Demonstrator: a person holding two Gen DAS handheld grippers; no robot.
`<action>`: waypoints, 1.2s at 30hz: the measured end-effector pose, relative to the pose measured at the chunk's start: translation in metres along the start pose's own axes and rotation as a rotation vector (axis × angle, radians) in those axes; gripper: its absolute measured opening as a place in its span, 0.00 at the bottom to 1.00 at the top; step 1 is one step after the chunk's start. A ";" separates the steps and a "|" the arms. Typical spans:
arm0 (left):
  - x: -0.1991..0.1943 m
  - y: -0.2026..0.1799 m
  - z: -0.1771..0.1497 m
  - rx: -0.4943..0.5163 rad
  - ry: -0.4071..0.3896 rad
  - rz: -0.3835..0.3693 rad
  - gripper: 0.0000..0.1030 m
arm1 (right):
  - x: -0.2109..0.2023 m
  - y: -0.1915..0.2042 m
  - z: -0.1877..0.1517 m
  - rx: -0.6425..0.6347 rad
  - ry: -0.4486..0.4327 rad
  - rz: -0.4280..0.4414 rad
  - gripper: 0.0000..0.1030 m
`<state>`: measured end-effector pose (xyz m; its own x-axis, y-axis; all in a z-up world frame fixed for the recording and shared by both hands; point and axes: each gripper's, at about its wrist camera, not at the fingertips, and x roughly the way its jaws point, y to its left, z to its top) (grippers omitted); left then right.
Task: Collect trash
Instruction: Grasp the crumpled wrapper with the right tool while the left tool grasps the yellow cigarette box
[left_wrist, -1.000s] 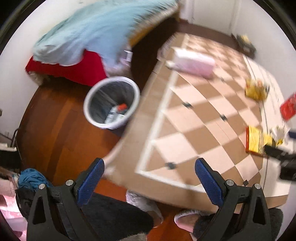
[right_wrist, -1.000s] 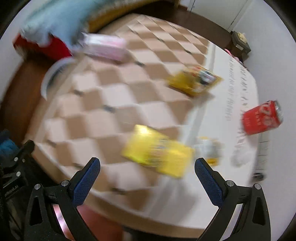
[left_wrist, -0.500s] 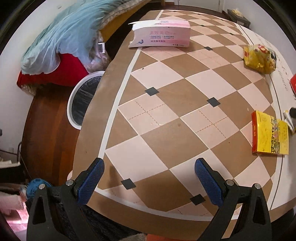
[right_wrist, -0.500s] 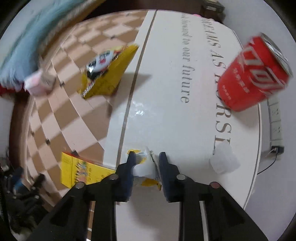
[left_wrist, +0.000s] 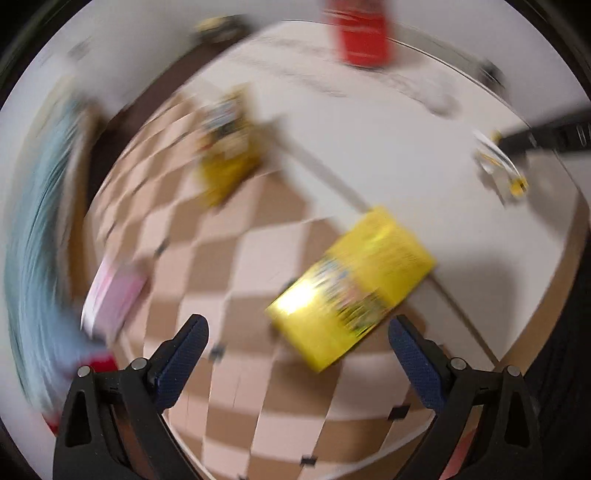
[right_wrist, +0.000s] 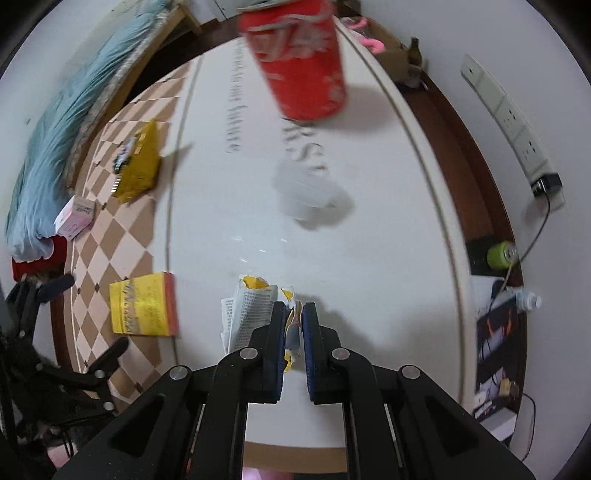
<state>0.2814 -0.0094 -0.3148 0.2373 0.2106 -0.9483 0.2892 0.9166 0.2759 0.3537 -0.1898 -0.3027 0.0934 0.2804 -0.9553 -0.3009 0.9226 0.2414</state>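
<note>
My right gripper (right_wrist: 293, 314) is shut on a crumpled white-and-yellow wrapper (right_wrist: 251, 310) at the near edge of the white tabletop (right_wrist: 229, 221). A yellow box (right_wrist: 144, 304) lies to its left, a yellow snack bag (right_wrist: 136, 164) farther back, a red can (right_wrist: 299, 62) at the far end and a crumpled white tissue (right_wrist: 306, 190) in the middle. In the blurred left wrist view my left gripper (left_wrist: 295, 354) is open just above the yellow box (left_wrist: 351, 284). The wrapper (left_wrist: 498, 166) shows at the right, held by the other gripper.
A pink carton (right_wrist: 74, 218) lies on the checkered part (right_wrist: 110, 240) of the table near the left edge. A blue blanket (right_wrist: 70, 122) covers furniture beyond. A power strip (right_wrist: 513, 129), green can (right_wrist: 500, 254) and bottle (right_wrist: 524, 299) sit by the right wall.
My left gripper has swung right across the table, from the bin side to over the yellow box. My right gripper closed further on the wrapper and drew back slightly.
</note>
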 end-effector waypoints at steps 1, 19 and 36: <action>0.005 -0.006 0.006 0.049 0.015 -0.003 0.96 | 0.002 -0.003 0.001 -0.002 0.008 -0.008 0.09; 0.022 0.025 0.009 -0.348 0.183 -0.189 0.60 | 0.006 0.016 0.006 -0.125 0.071 -0.046 0.09; 0.015 -0.006 -0.031 -0.529 0.148 -0.217 0.67 | 0.016 0.034 -0.017 -0.069 0.059 0.062 0.34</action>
<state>0.2548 -0.0016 -0.3357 0.0817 0.0095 -0.9966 -0.1941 0.9810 -0.0066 0.3286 -0.1589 -0.3126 0.0168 0.3183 -0.9479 -0.3692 0.8830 0.2899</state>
